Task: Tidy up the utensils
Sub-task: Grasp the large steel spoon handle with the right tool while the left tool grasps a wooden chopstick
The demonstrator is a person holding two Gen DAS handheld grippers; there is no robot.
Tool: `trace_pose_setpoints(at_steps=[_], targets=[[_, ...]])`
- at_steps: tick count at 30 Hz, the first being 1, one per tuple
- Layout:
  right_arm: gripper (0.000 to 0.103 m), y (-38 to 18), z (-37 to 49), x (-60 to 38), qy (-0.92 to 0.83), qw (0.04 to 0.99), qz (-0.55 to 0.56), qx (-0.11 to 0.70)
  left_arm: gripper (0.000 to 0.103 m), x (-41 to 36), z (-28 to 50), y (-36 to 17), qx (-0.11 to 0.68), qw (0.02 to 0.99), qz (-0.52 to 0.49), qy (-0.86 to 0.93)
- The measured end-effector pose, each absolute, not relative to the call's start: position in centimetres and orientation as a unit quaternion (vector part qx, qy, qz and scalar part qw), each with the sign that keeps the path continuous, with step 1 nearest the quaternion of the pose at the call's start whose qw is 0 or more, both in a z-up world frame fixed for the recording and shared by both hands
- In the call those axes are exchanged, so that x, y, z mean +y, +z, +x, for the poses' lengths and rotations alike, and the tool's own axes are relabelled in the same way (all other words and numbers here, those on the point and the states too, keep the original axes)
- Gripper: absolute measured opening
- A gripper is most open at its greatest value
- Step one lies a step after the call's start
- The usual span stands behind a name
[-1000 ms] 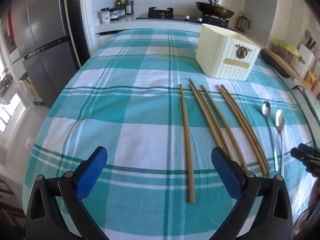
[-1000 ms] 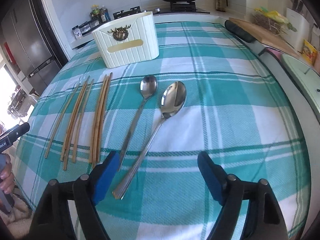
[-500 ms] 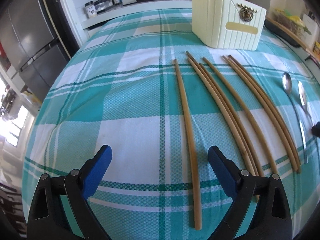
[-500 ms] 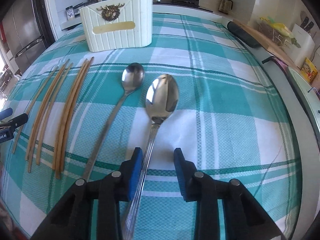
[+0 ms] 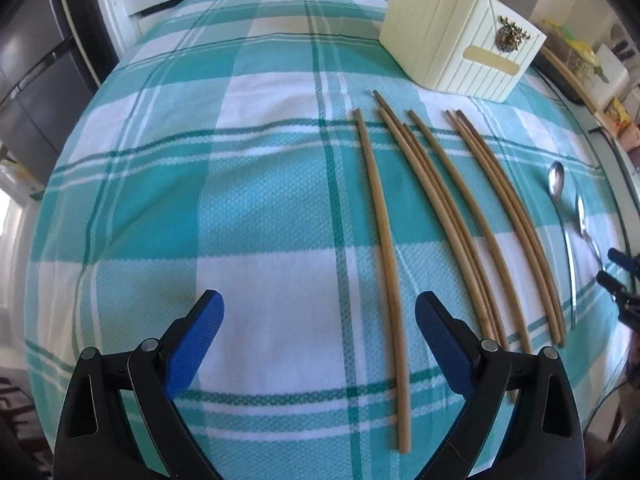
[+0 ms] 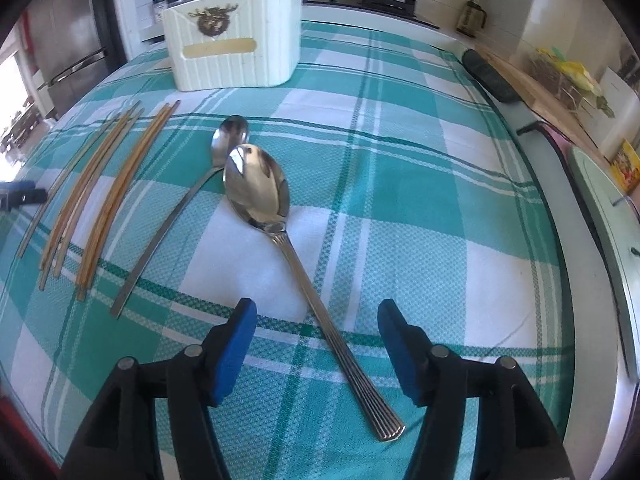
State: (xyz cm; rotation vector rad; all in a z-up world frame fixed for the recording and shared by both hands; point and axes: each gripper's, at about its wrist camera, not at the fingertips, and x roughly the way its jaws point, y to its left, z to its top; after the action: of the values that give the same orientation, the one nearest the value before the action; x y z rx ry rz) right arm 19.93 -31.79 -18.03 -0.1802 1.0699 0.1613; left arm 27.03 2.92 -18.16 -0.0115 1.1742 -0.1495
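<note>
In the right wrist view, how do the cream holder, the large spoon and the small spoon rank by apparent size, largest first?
1. Large spoon: nearest the camera, so its lead is unsure.
2. Cream holder: far back, so probably bigger in reality.
3. Small spoon: thinner, with a smaller bowl.

Checked tablecloth, steel fridge, stove

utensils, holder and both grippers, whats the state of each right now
left gripper: open, holding nothing, over the cloth beside the leftmost chopstick
right gripper: open, fingers either side of the large spoon's handle
large spoon: lying flat, bowl up, not gripped
small spoon: lying flat, untouched
chopsticks: six, lying loose on the tablecloth
utensil holder: upright, inside not visible
</note>
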Motion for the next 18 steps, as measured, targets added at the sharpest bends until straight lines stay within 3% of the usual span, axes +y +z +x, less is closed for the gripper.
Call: trace_pose_setpoints(at_steps=[12,15,16,17,18], targets=[[0.064,-18.7,24.8,-29.3,0.167,0.850,-0.122,0.485,0.085,-0.2,34.0,-19.3,0.566,0.822,0.029,-0.060],[0.065,-19.0,26.7,-28.5,0.179,0.854,-0.104,0.478,0.068,-0.9,34.5,-19.0,0.559,0.826,0.035,-0.067],[0.064,-19.1,27.2,-28.3,0.180,0.855,-0.101,0.477,0.058,-1.1,34.5,-18.9,0.555,0.828,0.038,-0.072],[0.060,-19.1,27.5,-28.1,0.181,0.855,-0.100,0.475,0.041,-1.3,34.4,-18.8,0.550,0.830,0.040,-0.079],[0.045,-19.1,27.7,-27.9,0.183,0.857,-0.098,0.472,0.031,-1.5,34.2,-18.7,0.544,0.834,0.045,-0.084]])
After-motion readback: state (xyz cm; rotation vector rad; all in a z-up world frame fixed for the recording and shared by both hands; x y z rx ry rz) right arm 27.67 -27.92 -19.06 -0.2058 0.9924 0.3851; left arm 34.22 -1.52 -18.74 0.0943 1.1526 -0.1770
